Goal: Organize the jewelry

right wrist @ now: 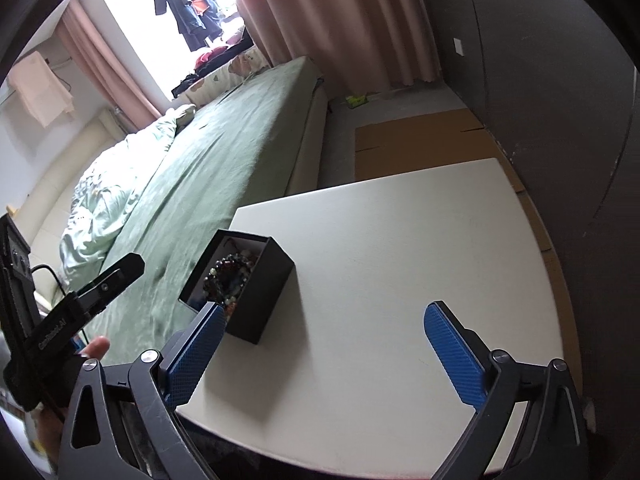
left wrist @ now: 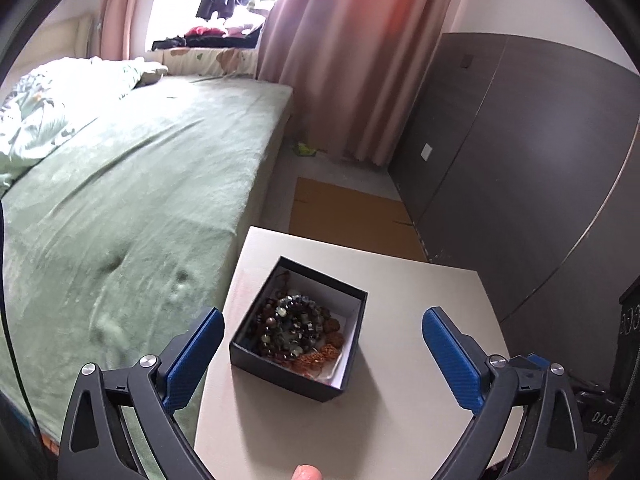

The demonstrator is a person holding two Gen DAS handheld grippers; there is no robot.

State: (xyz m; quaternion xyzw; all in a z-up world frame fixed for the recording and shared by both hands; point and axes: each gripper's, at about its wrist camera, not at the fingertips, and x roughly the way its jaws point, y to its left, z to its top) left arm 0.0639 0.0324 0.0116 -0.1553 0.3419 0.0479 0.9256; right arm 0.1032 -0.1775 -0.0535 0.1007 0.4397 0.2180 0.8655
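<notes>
Item: black box [left wrist: 298, 376], lid off, white inside, on a pale table [left wrist: 420, 360] beside a bed [left wrist: 140, 200] with a green sheet. It sits toward the table's left, bed-side part, clear of both grippers.

Contents: jewelry [left wrist: 298, 332], a heap of dark and pale bead strands with a coppery chain at the near right corner. All of it lies inside the box.

Left gripper [left wrist: 322, 330]: blue pads spread wide, nothing between them; the box lies on the table beyond the gap. A fingertip [left wrist: 306, 472] shows at the bottom edge.

Right gripper [right wrist: 322, 330]: blue pads spread wide, empty, over bare tabletop, with the box just beyond its left pad.

Writing: white letters on the left gripper's body, seen from the right wrist, too blurred to read surely; "DAS" partly legible on a dark part at the left view's right edge.

Left view only: the box's whole interior.

Right view only: the left gripper from outside, a hand [right wrist: 96, 348] under it, and a pale cloth [right wrist: 40, 92] hanging on the far wall.

Both views: pink curtains [left wrist: 352, 60], dark wardrobe [left wrist: 520, 160], cardboard [left wrist: 352, 216] on the floor.
</notes>
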